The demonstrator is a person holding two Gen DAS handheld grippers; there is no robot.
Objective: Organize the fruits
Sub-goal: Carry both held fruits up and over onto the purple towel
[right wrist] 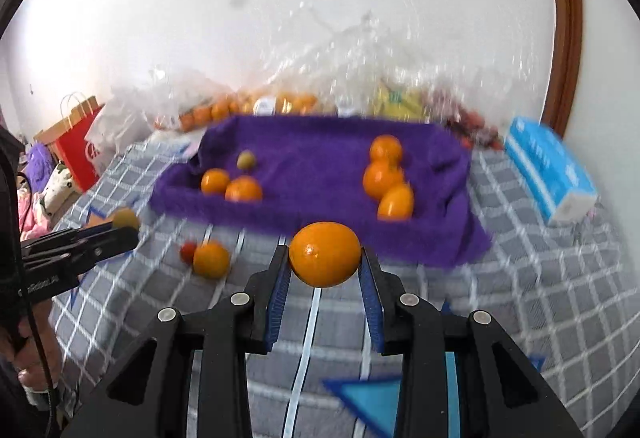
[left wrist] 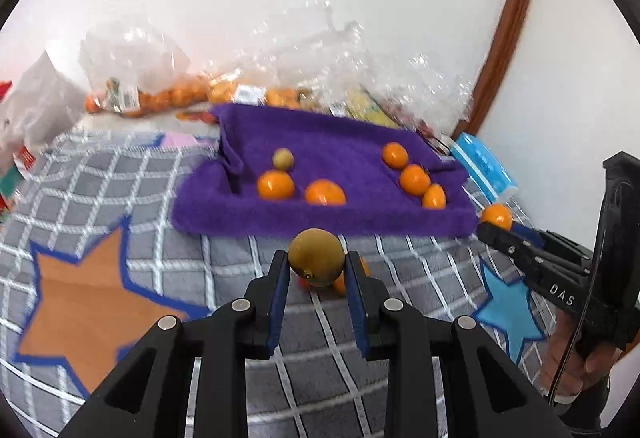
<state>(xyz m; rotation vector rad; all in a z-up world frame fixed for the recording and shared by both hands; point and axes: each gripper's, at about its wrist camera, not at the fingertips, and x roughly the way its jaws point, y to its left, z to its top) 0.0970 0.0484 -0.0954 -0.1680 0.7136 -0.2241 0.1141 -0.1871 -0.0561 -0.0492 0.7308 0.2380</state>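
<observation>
Both grippers were loaded! The left gripper [left wrist: 317,270] had its blue pads clamped on a greenish-brown fruit [left wrist: 316,256], held above the grey checked bedspread [left wrist: 160,178]. The right gripper [right wrist: 325,270] squeezed an orange [right wrist: 325,253] between its pads, just short of the purple towel [right wrist: 312,158]. On that towel sat two small clusters: oranges with one green fruit [right wrist: 245,160] at left, three oranges at right. One loose orange [right wrist: 211,259] lay on the bedspread beside a small red fruit [right wrist: 187,251].

fruits [left wrist: 281,185] on towel [left wrist: 332,142], bags [left wrist: 280,70] behind, box [left wrist: 484,166] right
</observation>
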